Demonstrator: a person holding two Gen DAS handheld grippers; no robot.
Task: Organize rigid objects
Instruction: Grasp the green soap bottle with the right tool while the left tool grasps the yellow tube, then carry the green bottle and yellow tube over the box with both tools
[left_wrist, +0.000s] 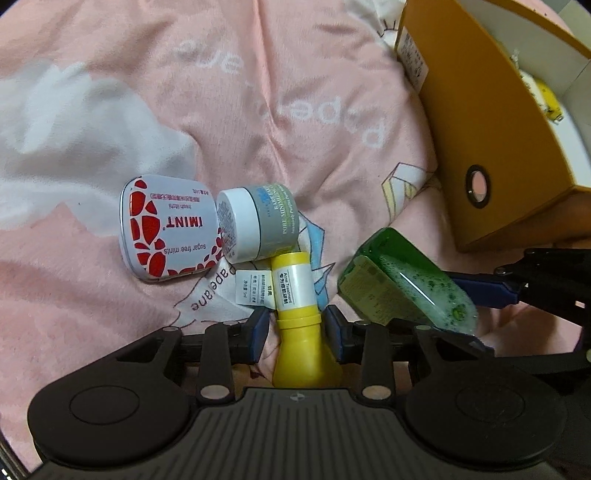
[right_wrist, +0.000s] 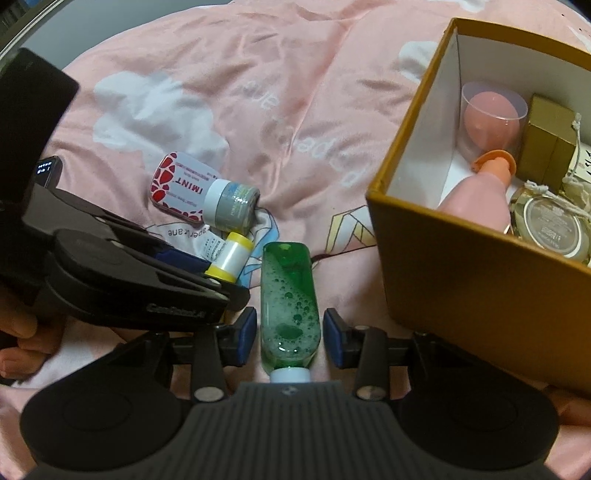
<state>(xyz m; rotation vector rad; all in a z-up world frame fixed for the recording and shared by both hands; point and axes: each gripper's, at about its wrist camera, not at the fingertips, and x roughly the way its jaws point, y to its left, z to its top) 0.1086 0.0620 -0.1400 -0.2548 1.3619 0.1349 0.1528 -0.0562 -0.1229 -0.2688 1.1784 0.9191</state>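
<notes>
A yellow tube lies on the pink quilt between the fingers of my left gripper. The pads flank its collar closely, and a sliver of quilt shows beside the left pad, so the gripper is open. The right wrist view shows the same tube at the tip of the left gripper. A green foamy bottle lies cap toward the camera between the pads of my right gripper, which is open with thin gaps on both sides. Seen from the left wrist, the green bottle is tilted.
A red-and-white mint tin and a grey jar with a white lid lie just beyond the yellow tube. An open ochre box at the right holds a pink bottle, a pink sponge, a gold carton and a round compact. Fingers of a hand show at the left edge.
</notes>
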